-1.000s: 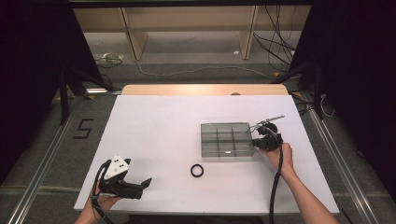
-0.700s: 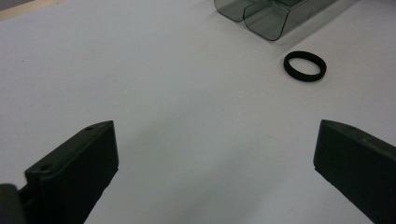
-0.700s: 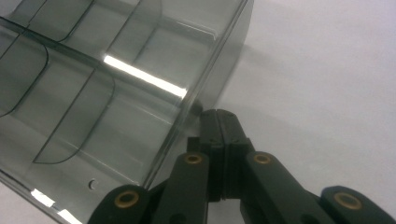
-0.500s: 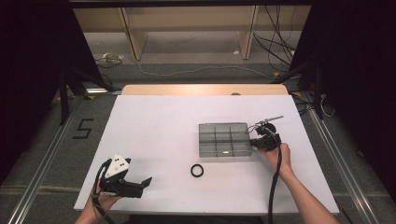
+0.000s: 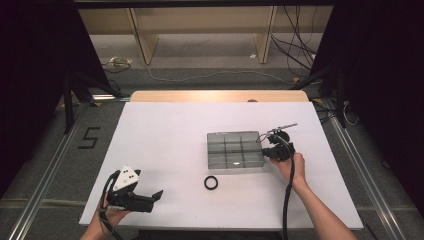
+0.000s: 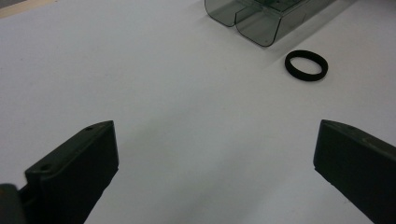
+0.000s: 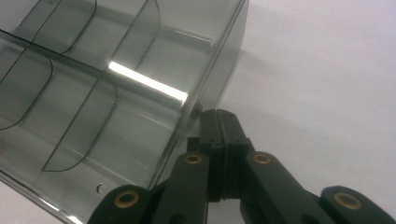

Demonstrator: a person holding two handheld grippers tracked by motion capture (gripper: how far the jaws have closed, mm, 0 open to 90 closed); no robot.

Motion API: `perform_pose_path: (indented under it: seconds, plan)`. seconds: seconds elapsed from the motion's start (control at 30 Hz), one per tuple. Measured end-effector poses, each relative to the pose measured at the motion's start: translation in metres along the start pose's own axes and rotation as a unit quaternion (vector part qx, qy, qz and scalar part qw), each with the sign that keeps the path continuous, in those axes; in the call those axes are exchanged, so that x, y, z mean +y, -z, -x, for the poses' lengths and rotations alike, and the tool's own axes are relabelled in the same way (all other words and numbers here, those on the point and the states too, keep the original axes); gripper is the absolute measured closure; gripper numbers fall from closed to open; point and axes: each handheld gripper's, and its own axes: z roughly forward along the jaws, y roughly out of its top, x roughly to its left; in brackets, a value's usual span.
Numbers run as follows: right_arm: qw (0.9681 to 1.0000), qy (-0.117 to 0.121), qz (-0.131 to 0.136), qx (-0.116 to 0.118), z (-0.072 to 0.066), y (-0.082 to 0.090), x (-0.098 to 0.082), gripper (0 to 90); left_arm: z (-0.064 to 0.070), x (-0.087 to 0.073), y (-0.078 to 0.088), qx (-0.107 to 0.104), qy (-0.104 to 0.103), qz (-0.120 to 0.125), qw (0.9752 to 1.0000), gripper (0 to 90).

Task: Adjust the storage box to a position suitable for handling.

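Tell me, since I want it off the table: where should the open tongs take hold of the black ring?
The black ring lies flat on the white table, apart from the divided clear box. Probably best to bring the left tongs, whose jaws stand wide, down from above and close them across the ring's outer edge, or on one side of its band, as there is little height for a side grip.

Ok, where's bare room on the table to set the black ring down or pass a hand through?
The white tabletop is bare left of the smoky clear plastic divided box, out to the left gripper, and behind the box to the far edge. It is crowded on the right: the right gripper is shut against the box wall, and the black rubber ring lies just in front.
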Motion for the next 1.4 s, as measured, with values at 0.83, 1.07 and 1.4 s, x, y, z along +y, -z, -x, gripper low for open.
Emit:
perform_pose_path:
  seconds: [0.83, 1.07, 1.4]
  plan:
    - [0.9997, -0.003, -0.016, 0.02, -0.021, 0.001, -0.008, 90.0, 0.0, 0.0, 0.001, 0.003, -0.003, -0.001, 1.0, 0.0]
    - [0.9996, -0.003, -0.016, 0.021, -0.032, -0.004, -0.003, 90.0, 0.0, -0.001, 0.002, 0.004, 0.0, -0.002, 1.0, 0.0]
    - [0.9993, 0.0, -0.014, 0.034, -0.042, -0.008, -0.001, 90.0, 0.001, -0.001, 0.001, 0.005, 0.001, -0.005, 1.0, 0.0]
